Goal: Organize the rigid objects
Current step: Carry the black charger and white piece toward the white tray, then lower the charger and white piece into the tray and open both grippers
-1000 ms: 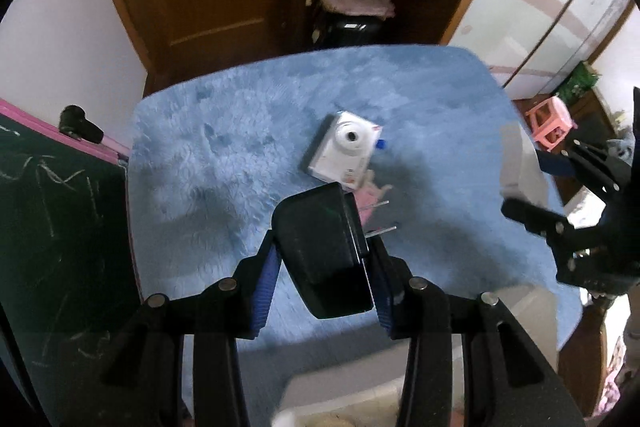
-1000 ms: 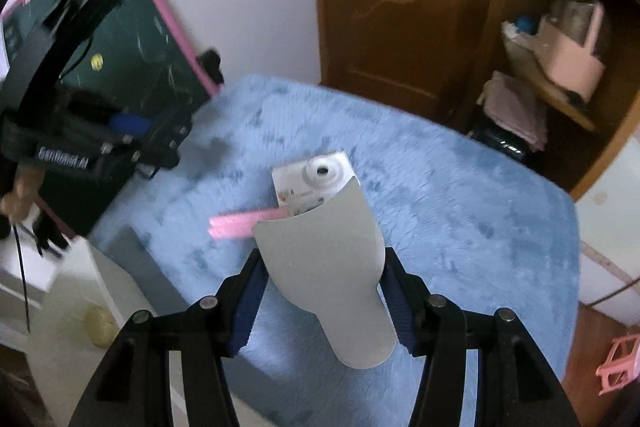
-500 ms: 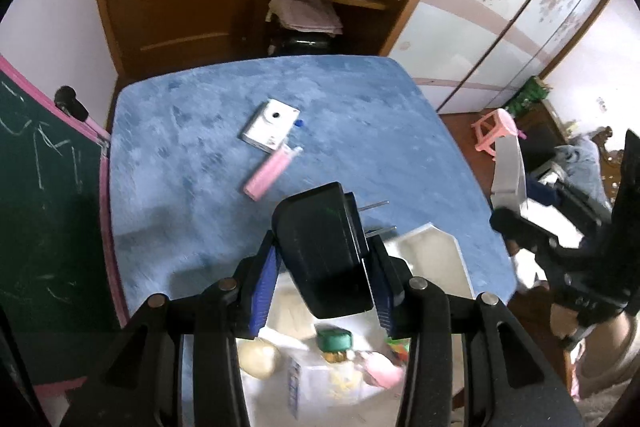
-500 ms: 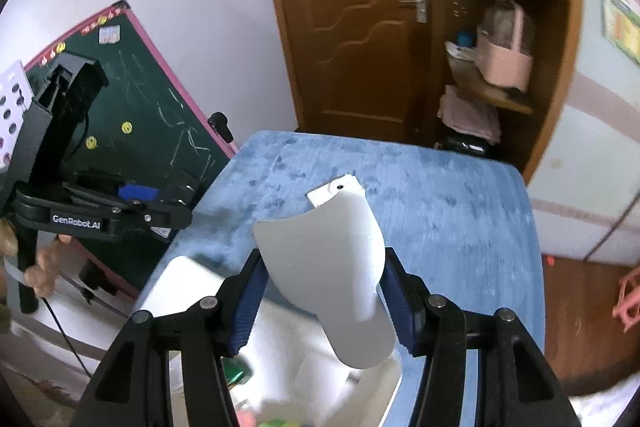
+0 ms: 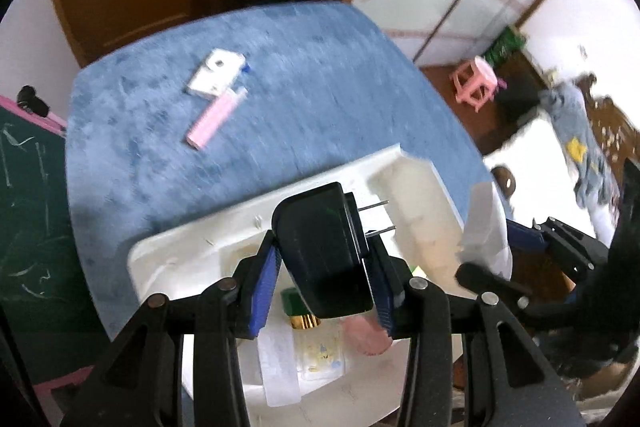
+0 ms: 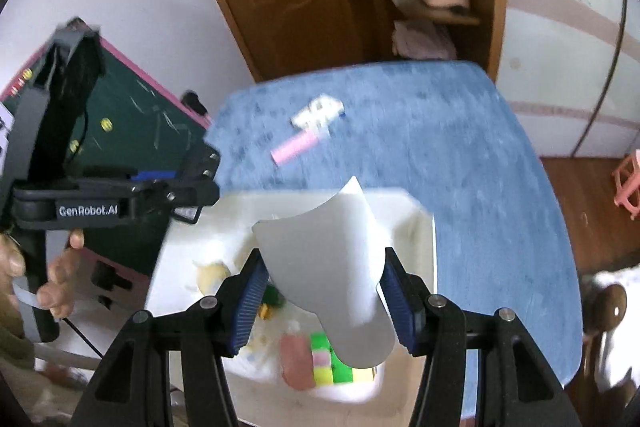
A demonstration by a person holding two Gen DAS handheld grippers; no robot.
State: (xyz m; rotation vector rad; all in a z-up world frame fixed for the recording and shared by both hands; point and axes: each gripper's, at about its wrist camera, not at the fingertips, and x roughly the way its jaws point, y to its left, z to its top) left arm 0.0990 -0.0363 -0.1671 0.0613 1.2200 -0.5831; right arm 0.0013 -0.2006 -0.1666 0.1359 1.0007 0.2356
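**Both claws loaded above the white bin**

Left wrist view. Your left gripper [image 5: 326, 267] is clamped on a black plug adapter [image 5: 322, 251], its blue pads pressed against the adapter's two sides. The adapter's two metal prongs [image 5: 376, 217] point to the right of the frame. Directly beneath the held adapter lies the white bin [image 5: 192, 259], resting on the blue rug [image 5: 304, 87]. Inside the bin you can make out a small bottle with a gold collar and green cap [image 5: 306, 323] and a pink object [image 5: 366, 337] just below the claw. Well beyond the bin, on the rug, a white toy camera [image 5: 218, 73] lies just beside a pink stick-shaped item [image 5: 214, 121]. At the right edge your right gripper [image 5: 516, 259] shows from the side, carrying a pale, flat piece [image 5: 482, 227].

Right wrist view. Your right gripper [image 6: 322, 285] grips a curved white plastic piece [image 6: 328, 263] between its blue pads; the piece flares wide ahead of the claw and narrows towards you. It hangs over the white bin [image 6: 416, 219], where coloured blocks [image 6: 336, 367], a pink object [image 6: 296, 359] and a pale yellow round object [image 6: 212, 277] lie. Beyond the bin, the pink stick-shaped item [image 6: 294, 149] and white toy camera [image 6: 318, 111] rest on the blue rug [image 6: 460, 167]. At left, your hand [image 6: 56, 275] holds the left gripper's handle; its fingertips lie outside this view.
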